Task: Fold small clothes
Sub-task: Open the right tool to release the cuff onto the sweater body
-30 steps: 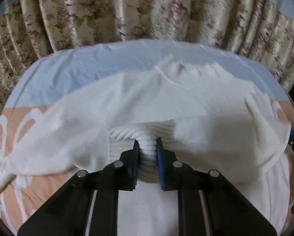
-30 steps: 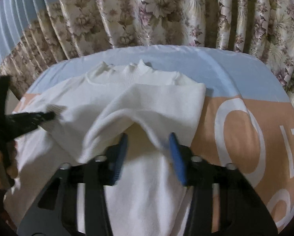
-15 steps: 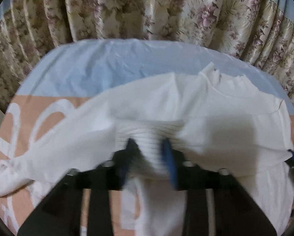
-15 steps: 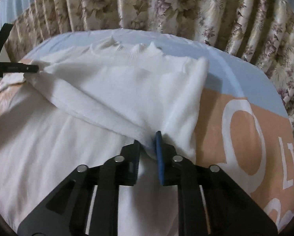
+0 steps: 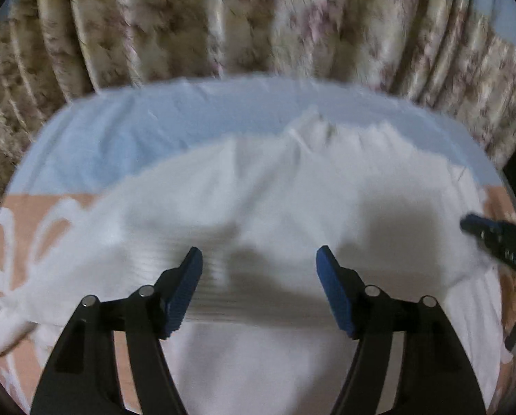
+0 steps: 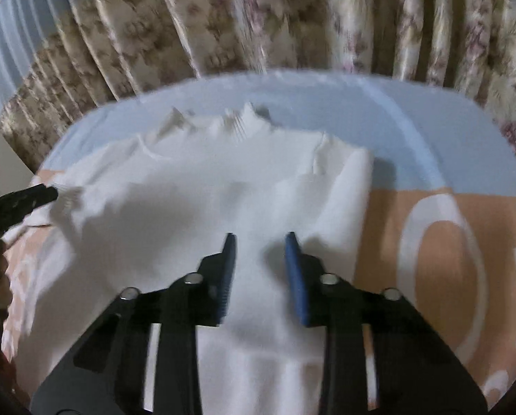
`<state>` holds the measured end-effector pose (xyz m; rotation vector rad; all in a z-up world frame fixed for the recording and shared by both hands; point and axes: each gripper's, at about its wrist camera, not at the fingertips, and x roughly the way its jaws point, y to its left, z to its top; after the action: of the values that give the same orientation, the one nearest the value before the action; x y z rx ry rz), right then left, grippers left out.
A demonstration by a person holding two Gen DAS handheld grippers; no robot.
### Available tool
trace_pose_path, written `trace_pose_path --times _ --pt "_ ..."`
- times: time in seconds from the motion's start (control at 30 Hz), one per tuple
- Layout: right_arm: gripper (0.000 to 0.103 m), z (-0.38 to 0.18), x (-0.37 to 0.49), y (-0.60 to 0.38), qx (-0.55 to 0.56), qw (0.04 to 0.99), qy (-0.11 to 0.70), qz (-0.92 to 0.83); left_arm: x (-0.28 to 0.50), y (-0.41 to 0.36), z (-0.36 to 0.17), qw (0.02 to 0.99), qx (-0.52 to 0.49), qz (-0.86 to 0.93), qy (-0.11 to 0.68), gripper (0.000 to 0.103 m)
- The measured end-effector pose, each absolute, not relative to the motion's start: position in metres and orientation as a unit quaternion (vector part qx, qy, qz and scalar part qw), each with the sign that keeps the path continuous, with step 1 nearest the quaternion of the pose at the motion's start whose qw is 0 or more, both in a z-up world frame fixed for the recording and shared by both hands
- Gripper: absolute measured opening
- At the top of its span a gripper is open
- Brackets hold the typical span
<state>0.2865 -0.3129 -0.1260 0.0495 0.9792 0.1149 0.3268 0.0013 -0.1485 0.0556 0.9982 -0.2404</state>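
A white sweater [image 5: 275, 207] lies on the bed [image 5: 126, 138], one sleeve folded across. The left gripper [image 5: 259, 259], jaws just opened, and right gripper [image 6: 260, 242] both stand spread, holding nothing.

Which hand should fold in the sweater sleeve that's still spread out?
Left. The left gripper, jaws just opening with the ribbed cuff loose between them, sits beside the outstretched sleeve.
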Motion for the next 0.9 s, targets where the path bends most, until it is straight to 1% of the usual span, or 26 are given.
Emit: trace_pose_path --times 0.03,0.07,0.1,0.3,0.33,0.4,0.43,0.47,0.5,0.63,0.7,0.73,0.9 --pt "0.016 -0.129 0.29 -0.314 0.013 0.881 0.471 0.047 0.332 -0.003 -0.159 0.862 0.025 -0.112 0.493 0.069" --pt "0.006 -0.13 0.292 -0.318 0.009 0.883 0.468 0.04 0.335 -0.004 -0.163 0.862 0.028 -0.107 0.494 0.069" --pt "0.0 -0.131 0.293 -0.32 0.011 0.884 0.467 0.036 0.337 -0.006 -0.164 0.866 0.035 -0.104 0.489 0.071" --pt "0.0 -0.124 0.295 -0.328 0.022 0.889 0.457 0.026 0.333 -0.003 -0.154 0.867 0.037 -0.097 0.487 0.073" --pt "0.004 -0.119 0.29 -0.324 0.021 0.892 0.451 0.032 0.329 0.002 -0.15 0.869 0.036 -0.096 0.484 0.079" --pt "0.006 -0.109 0.28 -0.312 0.019 0.897 0.439 0.053 0.311 0.013 -0.141 0.875 0.036 -0.084 0.475 0.087" --pt "0.008 -0.104 0.274 -0.304 0.019 0.898 0.435 0.067 0.301 0.021 -0.139 0.877 0.033 -0.075 0.473 0.088" --pt "0.019 -0.098 0.264 -0.292 0.019 0.899 0.429 0.082 0.294 0.029 -0.137 0.877 0.028 -0.069 0.474 0.088" --pt "0.032 -0.095 0.257 -0.282 0.016 0.9 0.426 0.089 0.283 0.04 -0.135 0.877 0.016 -0.06 0.476 0.089" --pt "0.051 -0.086 0.236 -0.243 0.007 0.901 0.416 0.123 0.249 0.081 -0.125 0.878 -0.021 -0.028 0.478 0.091" --pt "0.072 -0.079 0.228 -0.223 0.002 0.907 0.401 0.132 0.236 0.1 -0.119 0.881 -0.029 -0.005 0.473 0.095" --pt "0.075 -0.077 0.226 -0.215 -0.004 0.908 0.397 0.134 0.231 0.109 -0.115 0.882 -0.032 0.005 0.47 0.095" --pt "0.076 -0.068 0.227 -0.189 -0.015 0.907 0.399 0.135 0.208 0.163 -0.102 0.885 -0.055 0.058 0.459 0.095"
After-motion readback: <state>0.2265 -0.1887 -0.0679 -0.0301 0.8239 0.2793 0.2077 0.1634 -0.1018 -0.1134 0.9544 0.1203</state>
